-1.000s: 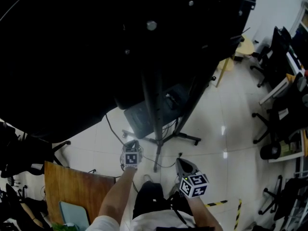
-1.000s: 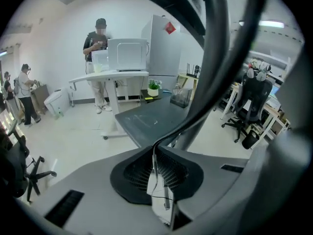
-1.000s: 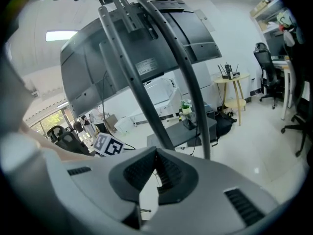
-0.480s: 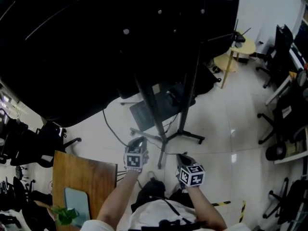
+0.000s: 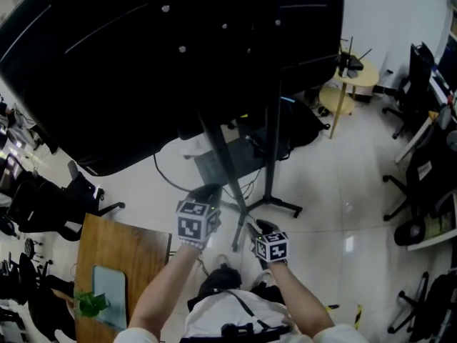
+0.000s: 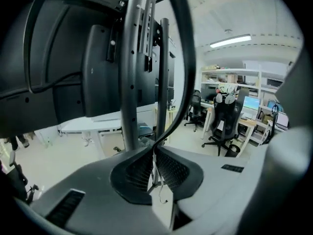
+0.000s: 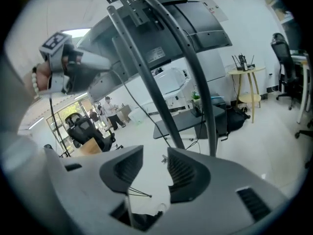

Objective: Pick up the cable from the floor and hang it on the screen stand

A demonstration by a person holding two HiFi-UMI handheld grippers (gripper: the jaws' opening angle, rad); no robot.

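The black cable (image 6: 189, 67) rises from between my left gripper's (image 6: 154, 153) jaws and arcs up in front of the screen stand's poles (image 6: 129, 82). Those jaws are shut on the cable. In the head view the left gripper (image 5: 207, 195) is beside the slanted stand pole (image 5: 223, 163), under the big black screen (image 5: 178, 63). My right gripper (image 5: 251, 227) hangs a little lower to the right. In the right gripper view its jaws (image 7: 155, 163) are opening, with nothing between them. That view also shows the left gripper (image 7: 73, 65) raised at the upper left, a thin cable (image 7: 50, 116) hanging from it.
A wooden table (image 5: 121, 263) stands at the lower left and a round yellow side table (image 5: 353, 77) at the back right. Office chairs (image 5: 421, 184) line the right side. A dark flat base (image 5: 218, 166) and loose wires lie round the stand's feet. People (image 7: 110, 112) stand far off.
Both grippers have risen toward the stand's poles, and the right one has drawn closer to the left. The head view has tipped up, so more of the screen's back shows.
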